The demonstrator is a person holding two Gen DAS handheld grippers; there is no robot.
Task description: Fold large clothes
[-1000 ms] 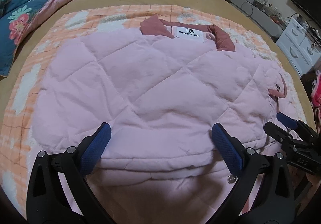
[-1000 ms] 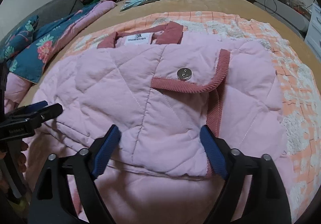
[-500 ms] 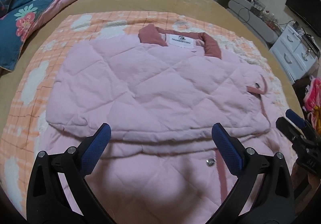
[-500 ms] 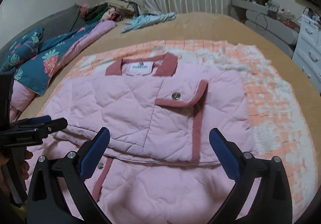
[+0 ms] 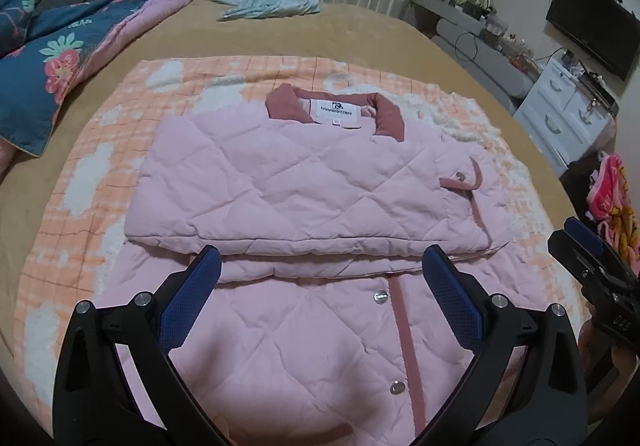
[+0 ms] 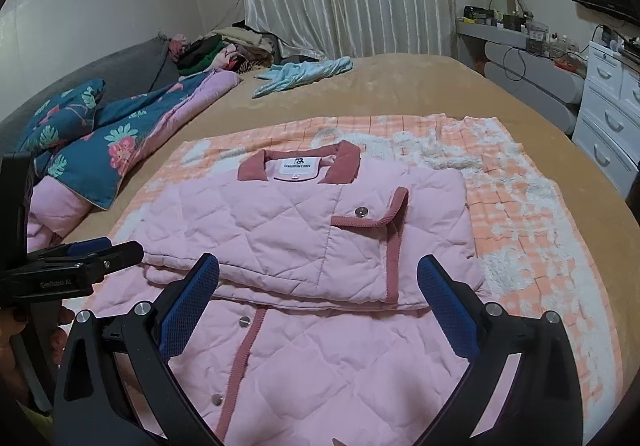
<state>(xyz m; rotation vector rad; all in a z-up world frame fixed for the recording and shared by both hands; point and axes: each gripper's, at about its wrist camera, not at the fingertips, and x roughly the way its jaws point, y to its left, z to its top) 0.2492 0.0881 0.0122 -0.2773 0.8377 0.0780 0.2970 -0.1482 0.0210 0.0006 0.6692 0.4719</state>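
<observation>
A pink quilted jacket (image 5: 304, 182) (image 6: 304, 230) with a dusty-red collar and trim lies on an orange-and-white blanket (image 5: 100, 166) (image 6: 516, 214) on the bed. Its upper part is folded into a rectangle over the lower front, where the red placket and snap buttons show. My left gripper (image 5: 320, 286) hovers open above the folded edge, nothing between its blue pads. My right gripper (image 6: 318, 292) is also open and empty, above the same fold. Each gripper shows at the edge of the other's view: the right gripper (image 5: 592, 262), the left gripper (image 6: 80, 258).
A tan bedspread (image 6: 400, 86) covers the bed. A blue floral quilt (image 6: 100, 138) lies along the left, a light-blue garment (image 6: 304, 74) at the far end and a clothes pile (image 6: 224, 46) by the curtain. White drawers (image 6: 608, 118) stand right.
Both grippers pulled back and rose away from the jacket, so more of the bed and room shows. The folded upper part stays lying flat; the right jaws widened slightly.
</observation>
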